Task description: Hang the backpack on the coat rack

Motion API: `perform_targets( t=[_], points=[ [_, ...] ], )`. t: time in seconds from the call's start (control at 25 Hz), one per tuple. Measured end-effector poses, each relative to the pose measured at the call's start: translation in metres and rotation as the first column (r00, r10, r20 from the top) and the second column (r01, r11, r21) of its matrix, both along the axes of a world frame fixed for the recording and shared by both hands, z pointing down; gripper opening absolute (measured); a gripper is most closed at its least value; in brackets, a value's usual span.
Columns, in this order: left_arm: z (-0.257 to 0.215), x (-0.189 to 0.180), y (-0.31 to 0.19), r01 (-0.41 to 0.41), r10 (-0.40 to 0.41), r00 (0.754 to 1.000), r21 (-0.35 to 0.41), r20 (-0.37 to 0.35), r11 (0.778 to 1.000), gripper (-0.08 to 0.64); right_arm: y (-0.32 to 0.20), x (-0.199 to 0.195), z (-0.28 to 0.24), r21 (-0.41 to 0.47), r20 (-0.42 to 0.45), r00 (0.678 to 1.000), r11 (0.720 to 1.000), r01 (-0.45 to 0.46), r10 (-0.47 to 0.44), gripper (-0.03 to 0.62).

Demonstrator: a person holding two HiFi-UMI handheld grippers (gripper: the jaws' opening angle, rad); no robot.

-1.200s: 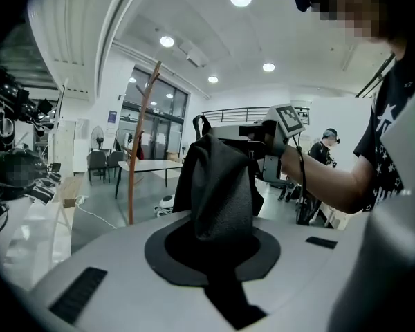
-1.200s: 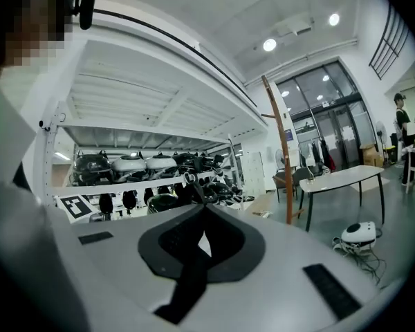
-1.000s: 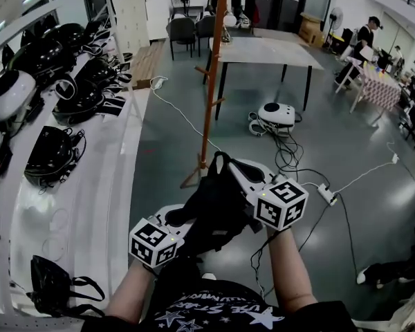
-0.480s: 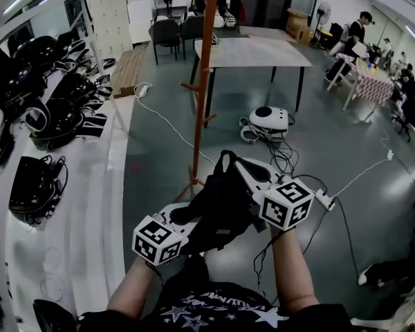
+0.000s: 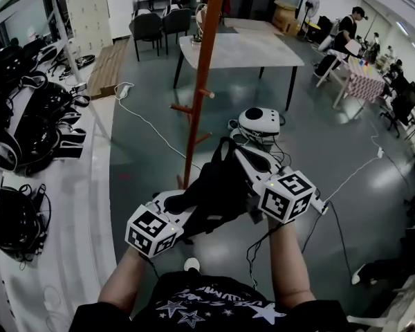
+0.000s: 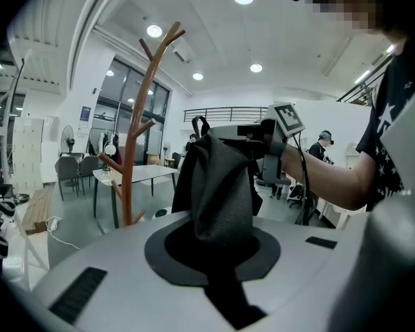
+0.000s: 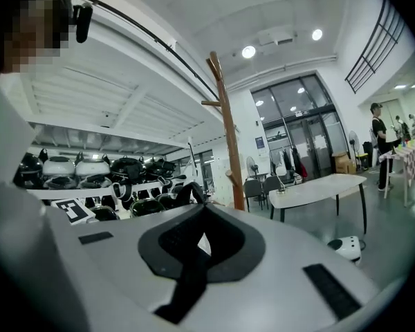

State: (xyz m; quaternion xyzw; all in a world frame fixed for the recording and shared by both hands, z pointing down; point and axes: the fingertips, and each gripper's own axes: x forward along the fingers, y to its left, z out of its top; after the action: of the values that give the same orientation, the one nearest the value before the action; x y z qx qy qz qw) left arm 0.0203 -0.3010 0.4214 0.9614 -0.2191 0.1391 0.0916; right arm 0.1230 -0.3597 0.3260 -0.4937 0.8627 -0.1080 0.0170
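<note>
**Status: carrying the load to the rack.**

We hold the black backpack [image 5: 218, 189] off the floor between both tools, at lower centre of the head view. The left claw [image 6: 214, 251] is clenched on a thick fold of the bag's lower fabric, which fills the space between its jaws. The right claw [image 7: 197, 244] is clenched almost flat on a thin part at the top of the bag. The carry loop [image 5: 225, 147] stands up just beyond its tip.

**Change since a second ago.**

- Both tools have advanced together. Neither grip has altered.
- The orange coat rack [image 5: 200, 68] has grown larger in the head view. Its pole now runs from the top edge down to just behind the bag, and the bag hides its foot.
- The white tabletop [image 5: 62, 206] has slid toward the left edge of the frame.
- The white round device [image 5: 261, 122] on the floor has come closer, at centre right.

**Meaning for the task.**

We judge the approach nearly complete, but hanging has not started: bag and rack are still apart. The low pegs [image 5: 182, 108] sit near bag height. The upper branches [image 6: 162, 43] are well above both tools. The next step probably calls for raising the carry loop to a peg, with the left claw supporting the weight.
</note>
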Motion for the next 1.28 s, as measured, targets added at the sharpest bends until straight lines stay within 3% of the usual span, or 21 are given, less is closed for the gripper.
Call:
perform_targets(
  t=[0.2, 0.4, 1.28],
  points=[
    [-0.007, 0.004, -0.053, -0.018, 0.019, 1.0, 0.027, -0.01, 0.999, 0.057, -0.047, 0.004, -0.011, 0.039, -0.014, 0.999, 0.999, -0.029, 0.03, 0.014],
    [-0.013, 0.007, -0.087, -0.01, 0.011, 0.999, 0.029, -0.035, 1.0, 0.057, -0.081, 0.003, -0.021, 0.061, -0.059, 0.998, 0.998, -0.002, 0.006, 0.014],
    [-0.008, 0.017, -0.159, 0.181, -0.181, 0.983, 0.021, -0.021, 0.983, 0.057, -0.17, 0.001, -0.015, 0.051, -0.06, 0.977, 0.977, 0.209, -0.206, 0.014]
  ],
)
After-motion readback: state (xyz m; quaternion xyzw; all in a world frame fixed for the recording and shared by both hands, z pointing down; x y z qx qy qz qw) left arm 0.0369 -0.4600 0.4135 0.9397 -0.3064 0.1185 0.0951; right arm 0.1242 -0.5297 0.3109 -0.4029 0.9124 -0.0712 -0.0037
